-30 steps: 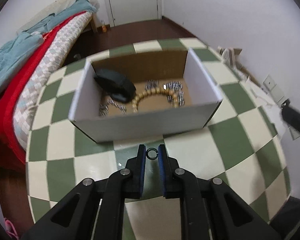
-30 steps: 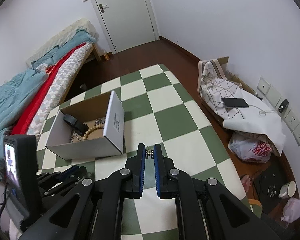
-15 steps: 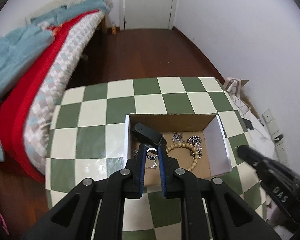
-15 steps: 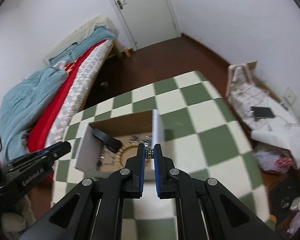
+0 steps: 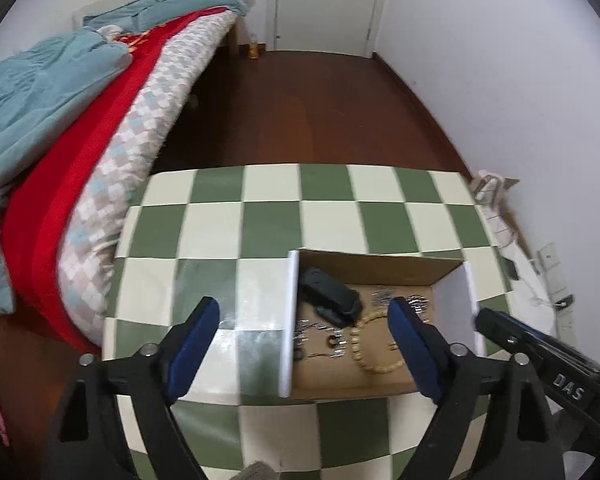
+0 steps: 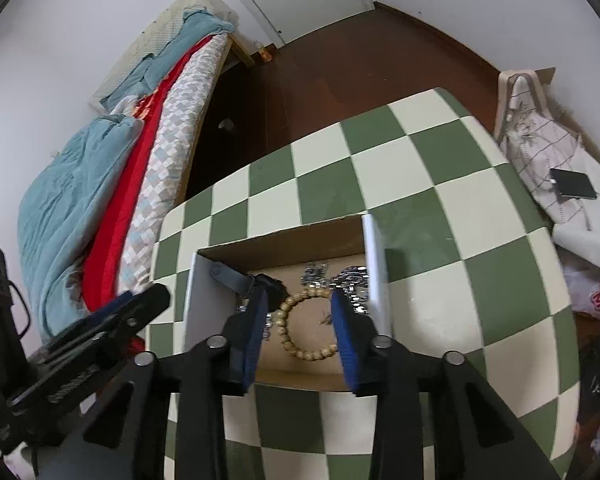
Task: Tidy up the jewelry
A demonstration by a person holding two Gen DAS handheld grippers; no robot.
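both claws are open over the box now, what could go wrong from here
1. The left claw straddles the box's left wall; lowering it could knock or tip the box.
2. The right claw, whose jaws have just been opening, hangs over the bead bracelet; a closing grab might drag it into the silver chains.
3. The small ring lies among the chains, easy to lose or tangle.

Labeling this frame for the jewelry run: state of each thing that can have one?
left tongs: open wide, just opened, nothing between the pads
right tongs: partly open, just opened, nothing gripped, above the box
box: open top, upright on the checkered table
bead bracelet: lying flat in the box, loop closed
ring: lying loose on the box floor
door: shut
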